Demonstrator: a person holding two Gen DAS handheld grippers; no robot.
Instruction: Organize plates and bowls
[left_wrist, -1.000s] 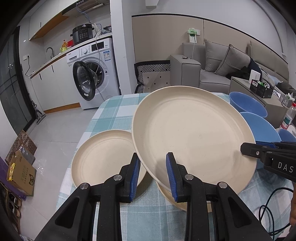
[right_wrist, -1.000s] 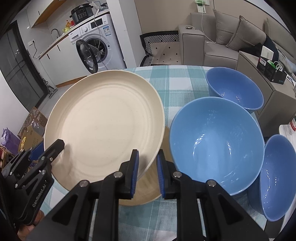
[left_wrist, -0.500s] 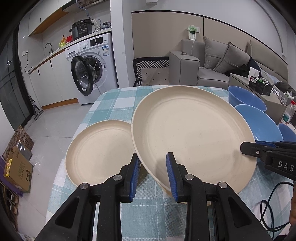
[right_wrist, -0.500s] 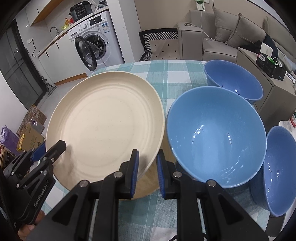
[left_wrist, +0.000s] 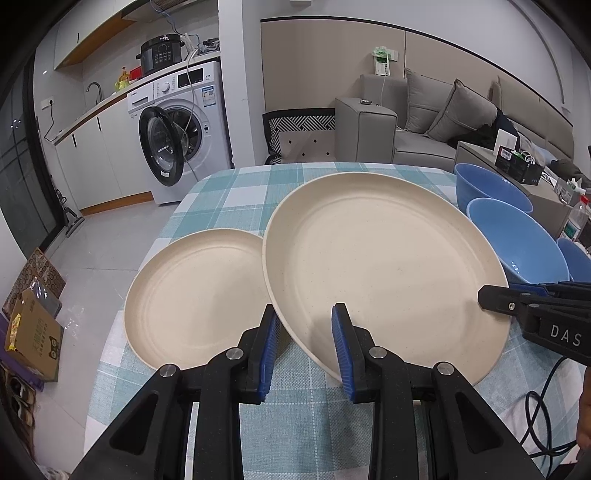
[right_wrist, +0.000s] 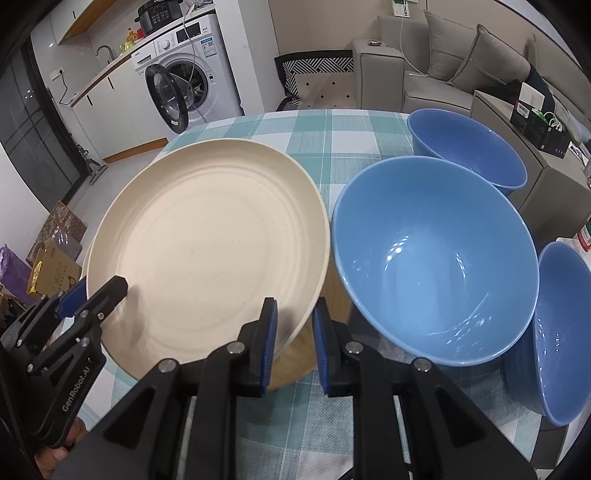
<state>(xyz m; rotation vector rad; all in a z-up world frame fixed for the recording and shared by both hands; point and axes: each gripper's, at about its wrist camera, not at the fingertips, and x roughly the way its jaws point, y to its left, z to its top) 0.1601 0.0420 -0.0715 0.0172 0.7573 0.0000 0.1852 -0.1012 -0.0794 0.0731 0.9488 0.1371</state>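
Both grippers hold one large cream plate (left_wrist: 384, 266) by its near rim, lifted clear of the table and tilted. Left gripper (left_wrist: 304, 345): jaws narrowly apart, blue pads clamped on the plate's near-left edge. Right gripper (right_wrist: 293, 341): jaws almost fully closed, pinching the thin rim at the plate's near-right edge; in the left wrist view its black fingertips reach onto the plate from the right. A second cream plate (left_wrist: 199, 302) lies flat on the teal-and-white checked tablecloth (left_wrist: 236, 195), just left of the held plate and partly under its edge. Right wrist view: a wooden disc (right_wrist: 295, 363) sits on the cloth below the held plate's near edge. Three blue bowls stand to the right: a large one (right_wrist: 432, 258) just beside the plate, one behind it (right_wrist: 465, 147), one at the right border (right_wrist: 565, 332). An open washing machine (left_wrist: 181, 136) stands beyond the table.
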